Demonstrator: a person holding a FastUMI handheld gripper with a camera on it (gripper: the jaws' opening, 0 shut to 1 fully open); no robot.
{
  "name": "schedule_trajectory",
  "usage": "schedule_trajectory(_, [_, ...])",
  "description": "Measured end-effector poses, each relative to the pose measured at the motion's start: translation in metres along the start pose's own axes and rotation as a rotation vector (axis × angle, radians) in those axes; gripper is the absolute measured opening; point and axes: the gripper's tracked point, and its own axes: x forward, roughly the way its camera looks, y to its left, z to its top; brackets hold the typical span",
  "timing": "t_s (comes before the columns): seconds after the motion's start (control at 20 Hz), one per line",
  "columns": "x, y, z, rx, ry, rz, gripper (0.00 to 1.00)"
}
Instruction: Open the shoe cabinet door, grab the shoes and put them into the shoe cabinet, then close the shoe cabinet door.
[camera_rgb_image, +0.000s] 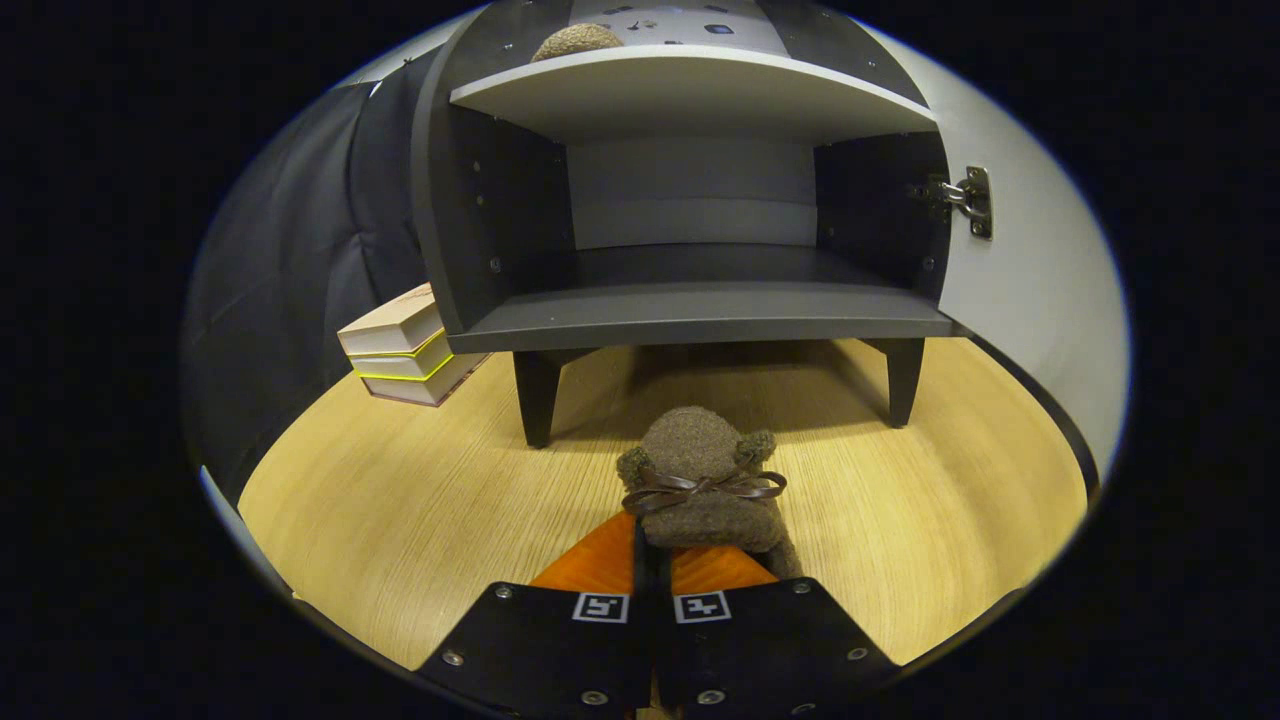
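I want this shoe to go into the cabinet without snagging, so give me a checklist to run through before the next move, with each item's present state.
1. Cabinet door swung open to the right: ok.
2. Lower shelf free of other things where the shoe would land: ok.
3. Gripper holds the brown shoe: fingers are closed together at its rear, but whether both press on it: cannot tell.
4. Shoe lifted to the lower shelf's height: not ok; it sits low, by the wooden floor.
5. Shoe lined up with the opening: ok, roughly centred.
6. Stack of books left of the cabinet, outside the path: ok.
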Motion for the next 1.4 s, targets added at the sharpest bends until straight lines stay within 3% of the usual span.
schedule_trajectory(0.15, [-0.031,-0.002,0.029,0.001,-0.012,0.015,0.02])
schedule_trajectory(0.4, [-0.093,-0.007,0.116,-0.013,-0.089,0.043,0.02])
schedule_trajectory(0.7, [-0.141,-0.03,0.211,-0.033,-0.204,0.009,0.02])
schedule_trajectory(1.1, [-0.12,-0.046,0.287,-0.013,-0.228,-0.069,0.02])
schedule_trajectory(1.4, [-0.073,-0.043,0.331,-0.036,-0.194,-0.083,0.02])
